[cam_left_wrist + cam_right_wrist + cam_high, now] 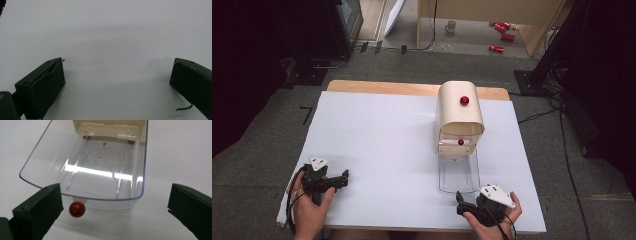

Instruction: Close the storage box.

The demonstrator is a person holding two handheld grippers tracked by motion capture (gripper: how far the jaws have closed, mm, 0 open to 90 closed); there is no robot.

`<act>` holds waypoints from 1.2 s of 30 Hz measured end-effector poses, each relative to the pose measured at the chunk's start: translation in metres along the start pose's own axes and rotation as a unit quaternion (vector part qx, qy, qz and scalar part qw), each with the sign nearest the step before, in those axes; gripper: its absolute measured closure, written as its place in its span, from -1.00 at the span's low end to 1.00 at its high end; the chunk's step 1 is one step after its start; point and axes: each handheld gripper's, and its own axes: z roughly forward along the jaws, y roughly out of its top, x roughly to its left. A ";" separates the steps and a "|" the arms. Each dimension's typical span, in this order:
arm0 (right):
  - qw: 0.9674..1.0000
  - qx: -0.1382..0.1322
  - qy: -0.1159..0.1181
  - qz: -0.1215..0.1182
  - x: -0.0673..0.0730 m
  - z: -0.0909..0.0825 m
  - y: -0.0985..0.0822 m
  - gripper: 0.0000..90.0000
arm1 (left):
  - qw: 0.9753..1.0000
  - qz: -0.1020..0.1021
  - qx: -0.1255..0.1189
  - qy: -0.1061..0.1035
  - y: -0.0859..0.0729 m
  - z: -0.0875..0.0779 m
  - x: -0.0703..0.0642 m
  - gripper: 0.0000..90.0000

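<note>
A cream box with a rounded top (460, 117) stands on the white table (377, 145), right of the middle. One red knob (464, 100) sits on its top and a smaller one (460, 142) on its front. A clear plastic drawer (458, 172) is pulled out from its base toward me. In the right gripper view the drawer (100, 170) is empty, with a red knob (77, 209) on its near wall and the box (110, 130) behind. My right gripper (115, 195) (459, 200) is open just short of that wall. My left gripper (344, 177) (117, 67) rests open over bare table.
Behind the table the floor holds several red cans (502, 30), a mug (451, 26), cables and a wooden frame (482, 25). Black stands and equipment (332, 30) line both sides. A wooden strip (377, 86) shows at the table's far edge.
</note>
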 end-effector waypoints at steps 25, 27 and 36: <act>0.997 0.041 0.037 0.047 0.000 0.015 -0.023 0.12 | 1.000 0.000 0.000 0.000 0.000 0.000 0.000 -1.00; 0.997 0.042 0.050 0.046 0.000 0.015 -0.023 0.32 | 1.000 0.000 0.000 0.000 0.000 0.000 0.000 -1.00; 0.995 0.047 0.078 0.044 0.004 0.017 -0.021 0.70 | 1.000 0.000 0.000 0.000 0.000 0.000 0.000 -1.00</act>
